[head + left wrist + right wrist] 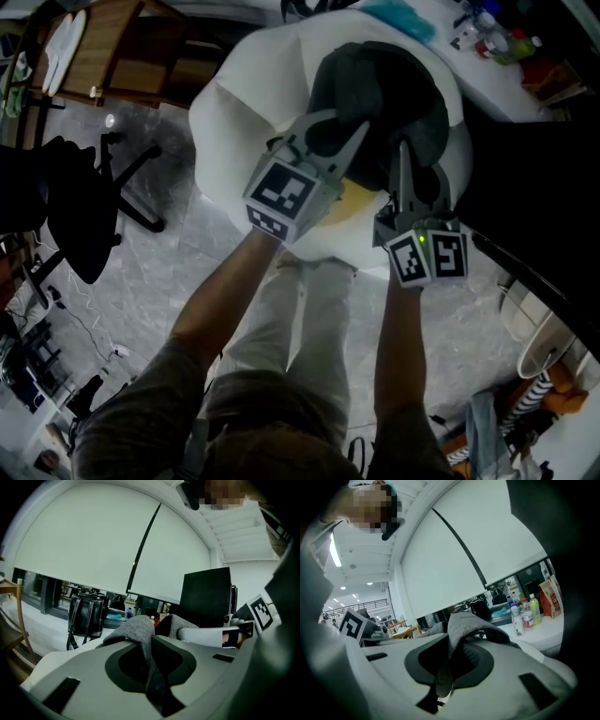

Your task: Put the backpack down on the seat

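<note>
Person (272, 412) standing just in front of the seat (234, 122), arms reaching down, one gripper per hand. Left gripper (349, 133) pinching tight on a fold of the backpack (380, 94), grey cloth bunching up between its jaws. Right gripper (405, 155) doing the same just beside it, jaws clamping a second grey fold. Backpack sitting over the middle of the white seat, both grippers biting its near edge. Can't tell if its full weight is resting on the seat. Black office chair (80, 220) standing left of the seat, wooden chair (117, 47) beyond that. Bottles (497, 39) standing on a white table (483, 84) behind the seat, right side.
</note>
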{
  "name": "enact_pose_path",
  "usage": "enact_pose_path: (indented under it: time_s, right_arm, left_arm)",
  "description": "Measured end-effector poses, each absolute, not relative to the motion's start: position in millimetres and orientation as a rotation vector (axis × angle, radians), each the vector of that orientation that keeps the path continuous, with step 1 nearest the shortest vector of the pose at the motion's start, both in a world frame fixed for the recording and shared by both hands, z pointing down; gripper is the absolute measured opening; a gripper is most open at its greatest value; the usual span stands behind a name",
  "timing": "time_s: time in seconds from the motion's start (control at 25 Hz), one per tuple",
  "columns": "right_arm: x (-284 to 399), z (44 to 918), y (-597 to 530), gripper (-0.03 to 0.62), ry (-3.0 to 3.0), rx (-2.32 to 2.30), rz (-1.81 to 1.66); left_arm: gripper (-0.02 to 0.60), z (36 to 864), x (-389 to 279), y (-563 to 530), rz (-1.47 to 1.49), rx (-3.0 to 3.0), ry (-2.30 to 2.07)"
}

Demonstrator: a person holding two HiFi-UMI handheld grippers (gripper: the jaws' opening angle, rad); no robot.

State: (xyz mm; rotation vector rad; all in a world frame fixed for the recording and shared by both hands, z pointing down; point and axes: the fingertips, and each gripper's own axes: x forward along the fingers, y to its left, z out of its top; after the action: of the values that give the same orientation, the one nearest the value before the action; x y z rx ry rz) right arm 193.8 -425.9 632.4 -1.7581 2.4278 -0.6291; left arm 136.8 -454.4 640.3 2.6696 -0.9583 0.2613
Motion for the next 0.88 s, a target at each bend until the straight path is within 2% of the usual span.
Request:
enact_pose_path:
  time_s: [0.44,0.68,0.76,0.88]
  right_arm:
    - [189.9,666.4,-419.6,0.049,2.419,-1.826,-0.629]
    - [194.6,672.7,-405.9,0.097,2.382,-1.914,-0.686]
    - [197.1,672.4,-400.8,0.127,2.363,-1.952,-0.7]
    - [198.9,671.5,-394.7,0.204,2.331,-1.995,-0.729]
  left_arm:
    - [0.052,664.8,133.6,-450.3,0.28,2.694,-0.985]
    - [0.078,665.1,122.8,-444.2,0.302,2.642,-1.055]
    - [0.103,664.4,117.2,-443.0,0.323,2.626,-1.094]
    - [0.192,663.2,107.2,-441.1,0.338,2.58,-1.142]
